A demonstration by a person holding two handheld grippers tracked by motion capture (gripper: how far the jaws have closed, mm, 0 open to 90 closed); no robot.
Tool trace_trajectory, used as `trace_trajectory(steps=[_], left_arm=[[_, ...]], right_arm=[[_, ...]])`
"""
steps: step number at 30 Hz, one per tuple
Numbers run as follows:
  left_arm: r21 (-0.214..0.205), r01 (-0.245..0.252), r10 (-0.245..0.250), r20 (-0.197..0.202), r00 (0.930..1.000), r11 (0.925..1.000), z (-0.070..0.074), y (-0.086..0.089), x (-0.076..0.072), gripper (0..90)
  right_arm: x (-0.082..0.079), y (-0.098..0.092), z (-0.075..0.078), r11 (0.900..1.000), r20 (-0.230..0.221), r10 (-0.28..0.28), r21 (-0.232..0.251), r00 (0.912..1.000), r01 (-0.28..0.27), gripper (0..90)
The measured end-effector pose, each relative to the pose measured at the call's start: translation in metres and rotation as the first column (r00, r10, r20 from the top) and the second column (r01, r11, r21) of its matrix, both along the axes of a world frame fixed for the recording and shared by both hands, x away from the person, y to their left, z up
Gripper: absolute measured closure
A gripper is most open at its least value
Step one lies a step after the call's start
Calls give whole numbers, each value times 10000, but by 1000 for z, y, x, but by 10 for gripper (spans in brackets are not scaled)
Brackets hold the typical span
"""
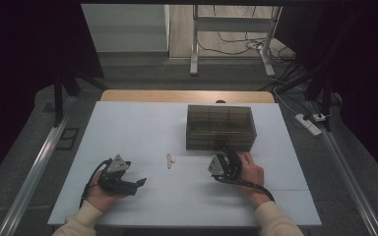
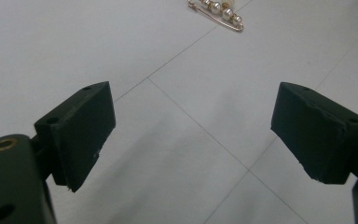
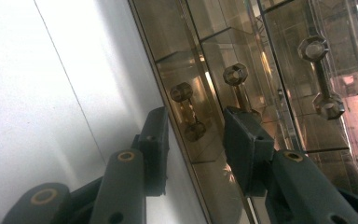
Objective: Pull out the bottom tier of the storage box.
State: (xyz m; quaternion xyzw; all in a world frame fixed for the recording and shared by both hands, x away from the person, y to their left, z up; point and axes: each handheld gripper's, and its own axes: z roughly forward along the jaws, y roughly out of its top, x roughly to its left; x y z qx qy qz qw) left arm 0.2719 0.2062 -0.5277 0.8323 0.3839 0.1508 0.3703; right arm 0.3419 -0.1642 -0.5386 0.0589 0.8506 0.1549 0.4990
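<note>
White table is carrying a smoked see-through box with stacked drawers, standing right of centre toward the far edge. Right gripper is reaching at the box's near front; in the right gripper view the gripper is straddling the lowest drawer's handle, a bar between two faceted knobs, with jaws partly spread and gaps showing on both sides, the pads not yet pressing. Two more such handles are sitting on the drawers above. Left gripper is lying near the front left, jaws spread wide over bare table. A pearl pin is lying between the grippers, well apart from both; the left gripper view is showing it ahead of those jaws.
</note>
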Motion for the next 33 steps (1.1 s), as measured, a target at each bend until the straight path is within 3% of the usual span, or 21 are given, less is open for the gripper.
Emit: trace_trajectory(steps=[19, 33], left_arm=[[-14, -1, 1, 27, 10000, 10000, 1, 0, 0, 127], [2, 13, -13, 16, 10000, 10000, 0, 0, 0, 128]], right_arm=[[3, 1, -4, 9996, 190, 77, -272, 9998, -71, 643], [5, 2, -7, 9971, 302, 170, -742, 9994, -147, 663]])
